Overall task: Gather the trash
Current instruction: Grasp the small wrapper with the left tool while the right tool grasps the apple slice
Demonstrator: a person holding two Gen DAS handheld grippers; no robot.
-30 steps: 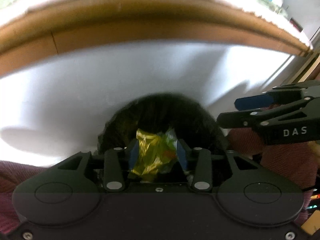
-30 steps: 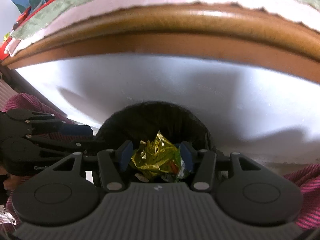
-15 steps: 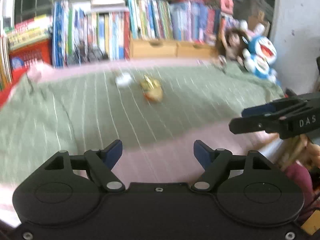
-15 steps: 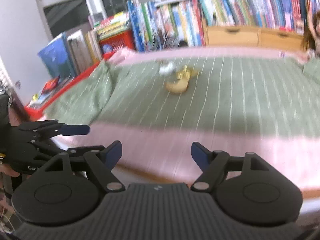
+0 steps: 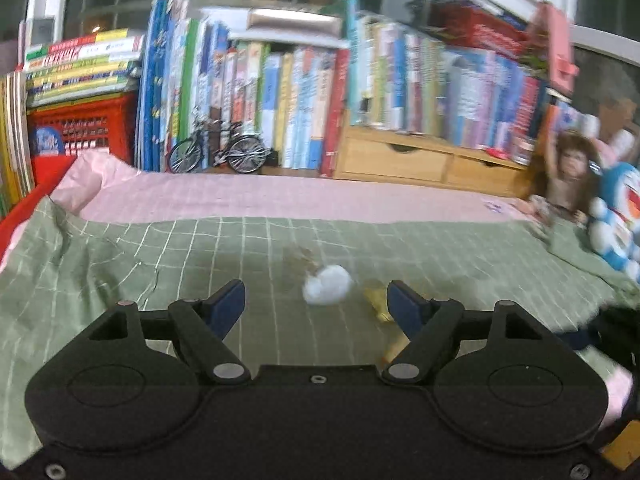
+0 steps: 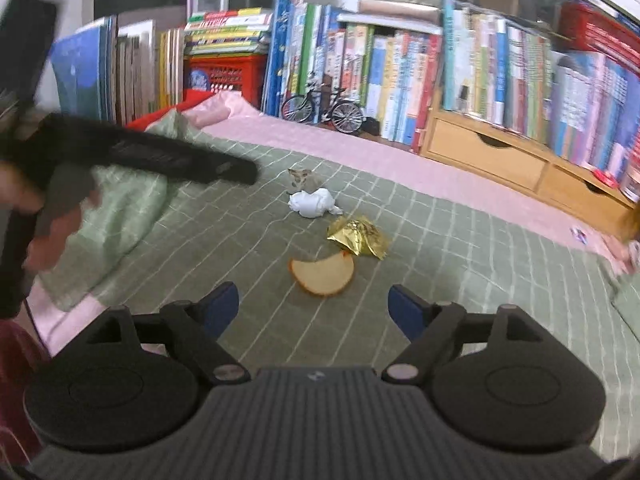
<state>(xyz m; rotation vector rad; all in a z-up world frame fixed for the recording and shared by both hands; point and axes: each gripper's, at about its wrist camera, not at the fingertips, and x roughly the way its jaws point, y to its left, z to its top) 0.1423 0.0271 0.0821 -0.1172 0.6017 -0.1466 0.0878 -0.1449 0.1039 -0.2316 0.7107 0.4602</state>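
Observation:
Trash lies on the green checked blanket (image 6: 460, 280): a white crumpled tissue (image 6: 314, 203), a gold foil wrapper (image 6: 358, 237), an orange fruit slice (image 6: 323, 274) and a small brownish scrap (image 6: 300, 175). My right gripper (image 6: 314, 306) is open and empty, just short of the slice. My left gripper (image 5: 318, 304) is open too, with the white tissue (image 5: 327, 290) ahead between its fingers and the gold wrapper (image 5: 376, 302) partly hidden behind the right finger. From the right wrist view the left gripper (image 6: 236, 170) reaches in at the left, held by a hand (image 6: 44, 236).
Rows of books (image 5: 360, 92) line the back, with a red crate (image 5: 76, 132), a toy bicycle (image 5: 218, 152) and wooden drawers (image 5: 420, 158). A doll (image 5: 568, 176) and a blue plush toy (image 5: 620, 224) sit at the blanket's right end. A pink sheet (image 5: 280, 200) lies beyond the blanket.
Both grippers held yellow foil over a dark bin one second ago; they have let go, lifted and turned toward the bed. Since half a second ago they moved closer to the trash.

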